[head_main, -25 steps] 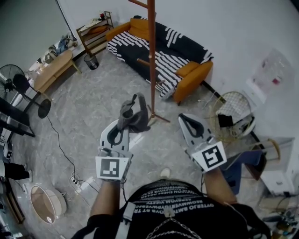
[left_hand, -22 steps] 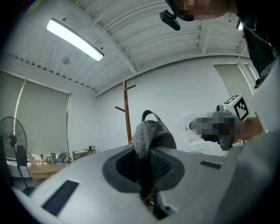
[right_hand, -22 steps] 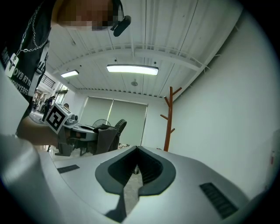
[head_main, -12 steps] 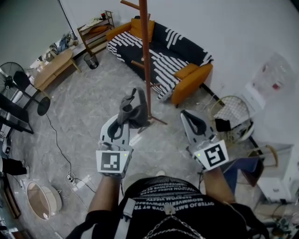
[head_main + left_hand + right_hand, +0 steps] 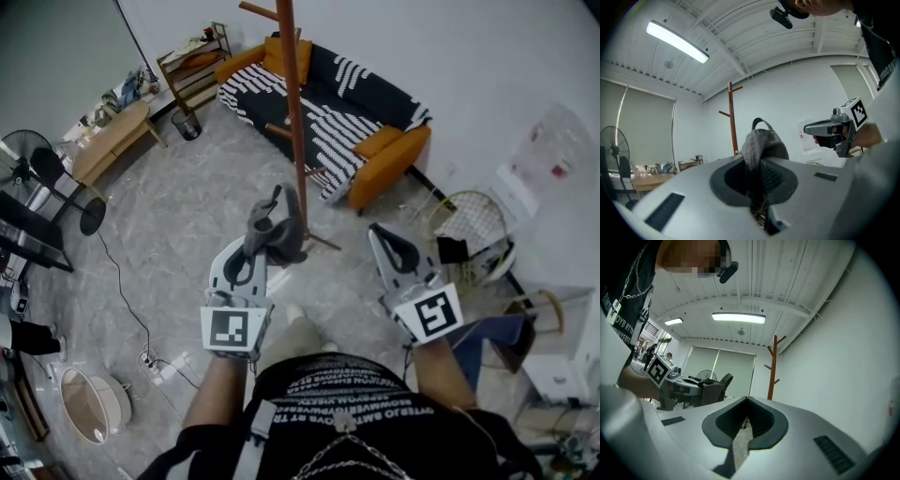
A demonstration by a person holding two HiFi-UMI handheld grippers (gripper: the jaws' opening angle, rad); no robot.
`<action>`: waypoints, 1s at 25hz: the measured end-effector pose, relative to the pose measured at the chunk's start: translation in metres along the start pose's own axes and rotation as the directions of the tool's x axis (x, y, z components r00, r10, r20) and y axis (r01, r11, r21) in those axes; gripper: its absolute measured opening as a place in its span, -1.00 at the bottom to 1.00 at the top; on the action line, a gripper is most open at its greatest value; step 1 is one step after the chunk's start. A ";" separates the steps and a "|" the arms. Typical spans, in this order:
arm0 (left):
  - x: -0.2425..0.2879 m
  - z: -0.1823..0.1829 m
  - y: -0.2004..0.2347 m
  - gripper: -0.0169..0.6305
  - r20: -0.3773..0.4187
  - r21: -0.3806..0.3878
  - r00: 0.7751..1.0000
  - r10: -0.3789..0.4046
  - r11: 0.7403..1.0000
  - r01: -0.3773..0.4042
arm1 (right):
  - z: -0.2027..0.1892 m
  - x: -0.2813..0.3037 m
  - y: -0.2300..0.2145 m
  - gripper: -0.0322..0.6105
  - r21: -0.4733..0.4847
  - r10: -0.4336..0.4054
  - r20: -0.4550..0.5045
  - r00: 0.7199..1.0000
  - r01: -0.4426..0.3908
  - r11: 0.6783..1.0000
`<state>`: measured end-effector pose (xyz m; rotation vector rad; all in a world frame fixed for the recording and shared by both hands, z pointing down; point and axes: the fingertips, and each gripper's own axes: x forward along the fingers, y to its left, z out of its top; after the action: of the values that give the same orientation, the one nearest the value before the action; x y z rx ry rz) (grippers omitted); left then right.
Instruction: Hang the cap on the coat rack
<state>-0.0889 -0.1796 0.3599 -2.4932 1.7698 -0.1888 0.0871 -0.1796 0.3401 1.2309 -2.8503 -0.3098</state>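
Head view: left gripper [image 5: 259, 246] tilted upward, jaws pinching cap [image 5: 281, 238]; right gripper [image 5: 385, 236] jaws together.

The person wears a black T-shirt [image 5: 375, 412] printed with bands of white lettering, with a metal chain [image 5: 323, 461] down the front and a grey strap [image 5: 251, 433] at one shoulder. The left gripper [image 5: 265, 246] and right gripper [image 5: 382, 234] are pale grey shells with dark ribbed pads. Each carries a cube [image 5: 232, 330] of black-and-white square markers.
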 end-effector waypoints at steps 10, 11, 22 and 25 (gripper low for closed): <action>0.033 -0.007 0.027 -0.91 -0.006 -0.004 1.000 -0.005 1.000 0.005 | -0.007 0.038 -0.008 -0.88 0.005 0.000 0.002 1.000 0.000 1.000; 0.038 -0.007 0.029 -0.91 -0.007 -0.002 1.000 -0.006 1.000 0.006 | -0.009 0.041 -0.012 -0.88 0.005 -0.002 -0.001 1.000 0.002 1.000; 0.095 -0.011 0.047 -0.91 -0.021 -0.006 1.000 -0.023 1.000 0.023 | -0.025 0.074 -0.046 -0.88 0.017 -0.025 -0.033 0.999 0.026 1.000; 0.112 -0.007 0.052 -0.91 -0.011 -0.004 0.999 -0.032 0.999 0.032 | -0.028 0.085 -0.053 -0.88 0.022 -0.023 -0.043 0.999 0.023 0.999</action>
<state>-0.1024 -0.3024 0.3658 -2.5293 1.7361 -0.2023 0.0689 -0.2813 0.3529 1.2593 -2.8135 -0.2496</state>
